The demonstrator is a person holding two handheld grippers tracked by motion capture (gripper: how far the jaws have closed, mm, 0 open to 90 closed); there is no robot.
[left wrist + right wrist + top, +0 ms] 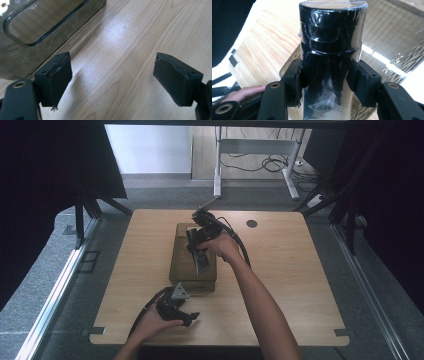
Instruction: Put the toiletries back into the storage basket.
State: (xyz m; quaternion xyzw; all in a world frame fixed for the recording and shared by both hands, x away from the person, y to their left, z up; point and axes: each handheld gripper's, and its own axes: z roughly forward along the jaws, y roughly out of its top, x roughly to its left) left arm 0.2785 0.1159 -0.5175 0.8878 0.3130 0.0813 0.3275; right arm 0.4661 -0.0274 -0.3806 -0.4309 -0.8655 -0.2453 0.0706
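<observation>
A black cylindrical bottle (332,45) wrapped in clear shiny film is clamped between the pads of my right gripper (325,80). In the high view that right gripper (200,251) holds the bottle (202,262) over a smoky transparent plastic bin (177,265) at mid-table, the bottle slanting toward me. My left gripper (191,317) rests near the table's front edge, just in front of the bin. Its jaws stand wide apart in the left gripper view, with only bare wood between the left gripper's (117,85) pads. The bin's corner (37,27) lies just beyond the left pad.
The light wooden table (280,285) has a dark round hole (252,224) at its back right. Beyond the far edge stands a white desk frame (255,150) with cables on the floor. Dark curtains hang on both sides.
</observation>
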